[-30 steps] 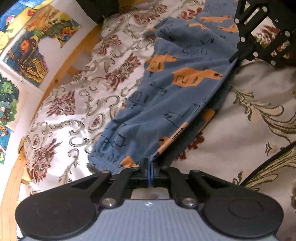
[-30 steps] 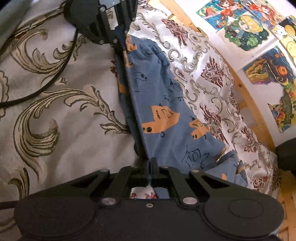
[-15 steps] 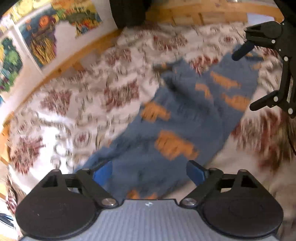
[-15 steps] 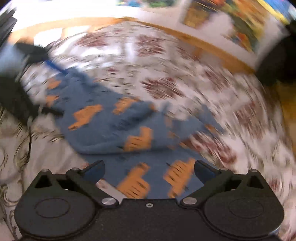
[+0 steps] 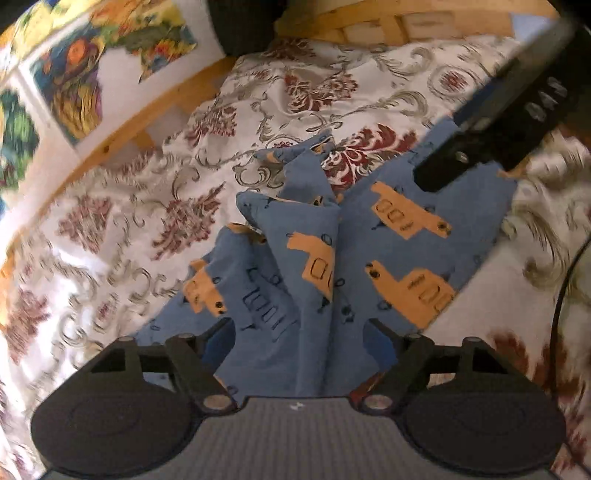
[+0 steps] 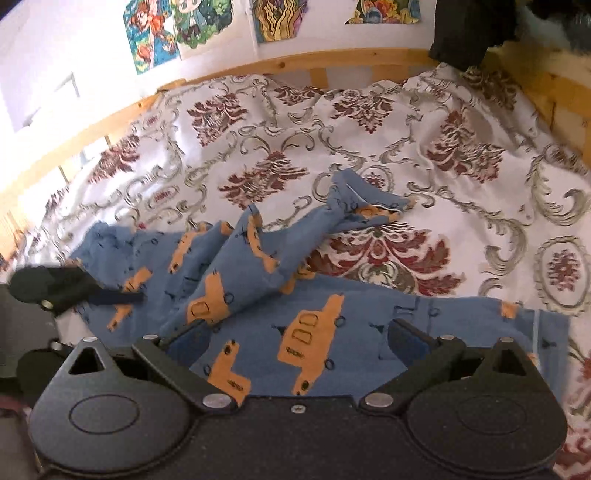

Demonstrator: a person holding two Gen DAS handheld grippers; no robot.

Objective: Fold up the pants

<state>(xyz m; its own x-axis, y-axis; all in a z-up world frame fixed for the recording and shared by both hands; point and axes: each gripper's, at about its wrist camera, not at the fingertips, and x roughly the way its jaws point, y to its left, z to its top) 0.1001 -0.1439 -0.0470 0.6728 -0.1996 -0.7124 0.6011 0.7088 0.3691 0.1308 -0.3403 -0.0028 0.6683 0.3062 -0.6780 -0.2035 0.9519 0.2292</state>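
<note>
The left gripper (image 5: 299, 332) hangs over the near end of the blue pants (image 5: 369, 258), jaws apart. They have just been narrowing a little after springing wide, and cloth lies below the gap, but the pads do not pinch it. The right gripper (image 6: 295, 341) stands spread wide over the pants (image 6: 332, 332) as well, having just opened, with nothing clamped between its blue pads (image 6: 406, 341).

The pants, printed with orange vehicles, lie on the patterned bedspread (image 6: 369, 122), roughly doubled over: one broad layer flat, a rumpled leg ridged up on top of it, its end pointing away from the grippers. How neatly the edges meet is hard to judge through the blur.

Beyond the pants runs the wooden bed rail (image 6: 295, 62), and beyond that, a white wall with colourful posters (image 6: 162, 33).
</note>
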